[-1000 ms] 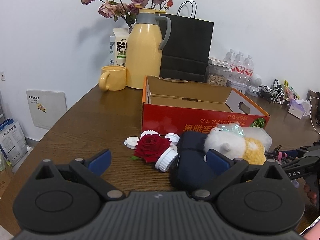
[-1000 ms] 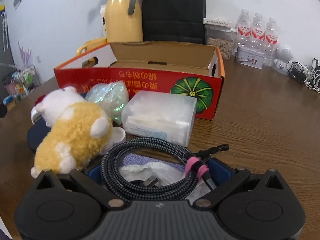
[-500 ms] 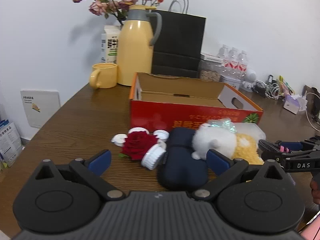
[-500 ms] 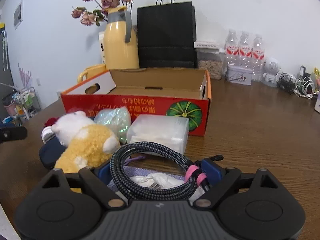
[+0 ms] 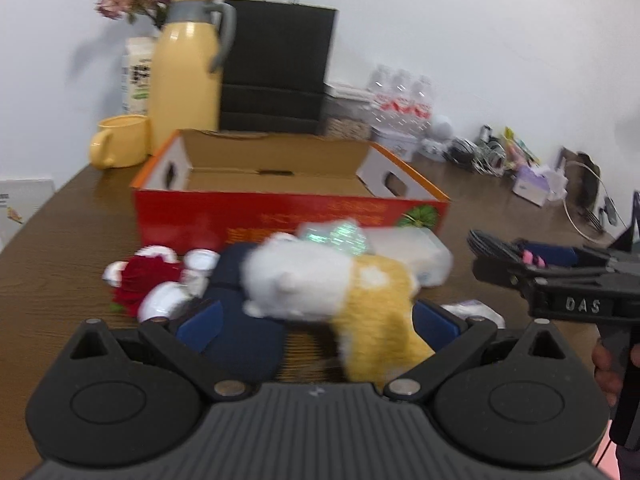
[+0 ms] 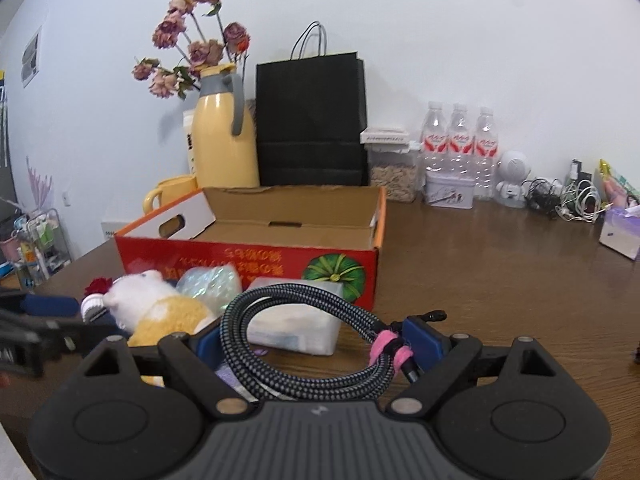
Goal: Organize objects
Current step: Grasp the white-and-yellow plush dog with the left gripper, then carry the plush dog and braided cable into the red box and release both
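Cable: I hold this braided coil, bound with a pink tie, off the table; it spans my right gripper's jaws, in front of the box.
Right gripper: blue pads press the coil from both sides, jaws wide; they narrowed onto it a moment ago. In the left view I see it at the right edge with the coil.
Left gripper: I have it spread, pinching nothing; the plush toy lies between the pads, untouched as far as the blur shows.
Plush toy: white and yellow, lying on the table, partly on the navy pouch.
Navy pouch: under my left pad.
Red rose: left of the pouch, among white caps.
Clear plastic container: just before the box.
Box: red, open-topped, interior bare cardboard.
Table: brown wood.
Backdrop: yellow jug, black bag, water bottles.
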{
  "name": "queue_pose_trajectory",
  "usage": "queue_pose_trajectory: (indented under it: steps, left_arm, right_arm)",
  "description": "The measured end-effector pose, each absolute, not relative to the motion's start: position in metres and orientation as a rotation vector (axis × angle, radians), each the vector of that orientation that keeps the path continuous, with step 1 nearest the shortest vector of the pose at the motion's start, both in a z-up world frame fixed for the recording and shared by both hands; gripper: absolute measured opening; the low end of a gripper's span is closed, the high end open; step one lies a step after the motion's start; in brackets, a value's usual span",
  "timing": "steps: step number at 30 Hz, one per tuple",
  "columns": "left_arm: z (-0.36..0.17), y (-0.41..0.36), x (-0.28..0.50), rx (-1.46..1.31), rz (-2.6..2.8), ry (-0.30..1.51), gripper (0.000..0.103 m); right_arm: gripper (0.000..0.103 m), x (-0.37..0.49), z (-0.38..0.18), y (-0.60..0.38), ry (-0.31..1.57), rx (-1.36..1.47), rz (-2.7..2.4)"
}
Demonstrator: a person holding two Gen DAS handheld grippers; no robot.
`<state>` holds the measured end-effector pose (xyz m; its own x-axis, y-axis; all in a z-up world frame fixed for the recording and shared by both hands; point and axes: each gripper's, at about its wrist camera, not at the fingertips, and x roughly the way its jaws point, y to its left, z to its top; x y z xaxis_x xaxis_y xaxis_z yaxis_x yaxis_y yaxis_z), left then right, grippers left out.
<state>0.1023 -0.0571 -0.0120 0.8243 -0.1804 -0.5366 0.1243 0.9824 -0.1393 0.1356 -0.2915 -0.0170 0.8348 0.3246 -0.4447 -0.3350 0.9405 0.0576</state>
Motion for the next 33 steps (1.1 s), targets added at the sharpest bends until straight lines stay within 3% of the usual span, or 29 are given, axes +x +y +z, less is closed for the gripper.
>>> queue_pose_trajectory:
  steps: [11, 15, 18, 33]
  left_arm:
    - [-0.041, -0.096, 0.121, -0.125, -0.173, 0.649, 0.096]
    - [-0.044, -0.095, 0.123, -0.138, -0.143, 0.644, 0.065]
    - [-0.042, -0.094, 0.120, -0.138, -0.149, 0.622, 0.055]
    - [-0.004, -0.077, 0.095, -0.111, -0.173, 0.455, 0.052]
  right_arm:
    - [0.089, 0.138, -0.019, -0.300, 0.452, -0.009, 0.341]
    - [0.089, 0.137, -0.021, -0.299, 0.448, 0.002, 0.349]
    - [0.089, 0.137, -0.022, -0.298, 0.448, 0.006, 0.351]
    - [0.089, 0.131, -0.007, -0.295, 0.387, 0.011, 0.336]
